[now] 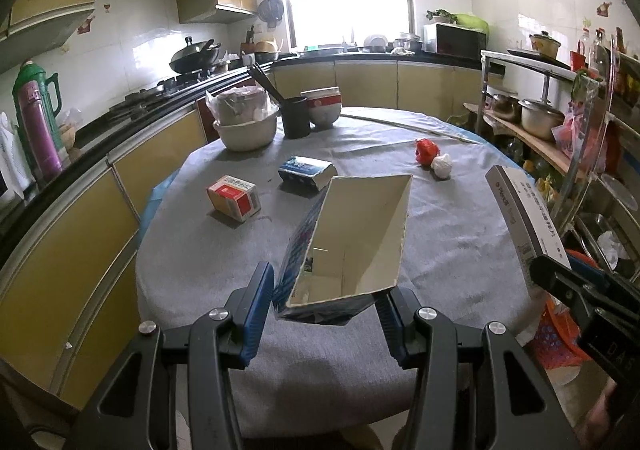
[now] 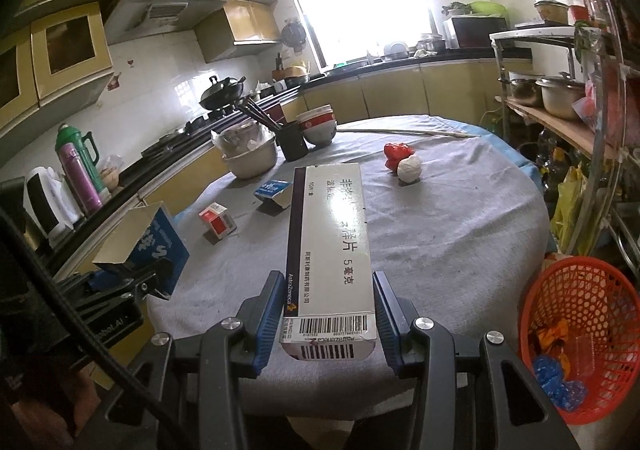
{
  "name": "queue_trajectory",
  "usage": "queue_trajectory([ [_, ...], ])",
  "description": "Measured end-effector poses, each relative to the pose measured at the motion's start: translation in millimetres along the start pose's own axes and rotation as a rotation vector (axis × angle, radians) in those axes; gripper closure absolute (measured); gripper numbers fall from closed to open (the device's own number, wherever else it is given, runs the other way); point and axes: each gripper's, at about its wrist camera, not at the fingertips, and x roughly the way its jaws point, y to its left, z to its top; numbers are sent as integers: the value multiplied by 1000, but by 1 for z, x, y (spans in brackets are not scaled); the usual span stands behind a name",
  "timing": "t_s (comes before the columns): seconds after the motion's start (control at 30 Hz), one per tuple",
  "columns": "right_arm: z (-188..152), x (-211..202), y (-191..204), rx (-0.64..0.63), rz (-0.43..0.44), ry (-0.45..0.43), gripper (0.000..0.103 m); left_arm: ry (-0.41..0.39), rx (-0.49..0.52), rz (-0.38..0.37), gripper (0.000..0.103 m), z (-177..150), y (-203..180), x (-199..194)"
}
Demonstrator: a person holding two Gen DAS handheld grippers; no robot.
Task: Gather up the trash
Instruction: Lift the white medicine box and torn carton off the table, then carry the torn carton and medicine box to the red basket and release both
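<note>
My left gripper (image 1: 326,298) is shut on an open blue carton (image 1: 352,238), its empty white inside facing the camera above the table's near edge. My right gripper (image 2: 326,302) is shut on a long white medicine box (image 2: 330,250), held lengthwise above the grey cloth. That white medicine box (image 1: 524,209) also shows at the right of the left wrist view, and the blue carton (image 2: 156,246) at the left of the right wrist view. On the table lie a small red and white box (image 1: 234,197), a blue and white box (image 1: 306,171), and a red wad beside a white wad (image 1: 434,157).
A red mesh basket (image 2: 580,330) with blue and orange scraps stands on the floor right of the round table (image 1: 460,234). Bowls (image 1: 322,105), a black chopstick cup (image 1: 295,115) and a covered metal basin (image 1: 244,125) crowd the far left. Counters run left; a shelf rack stands right.
</note>
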Motion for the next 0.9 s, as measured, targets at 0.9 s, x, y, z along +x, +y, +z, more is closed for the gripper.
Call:
queue_trajectory([
  [0.9,-4,-23,-48,136,-41,-61,56,-17,114,-82,51,26,-56,-10],
])
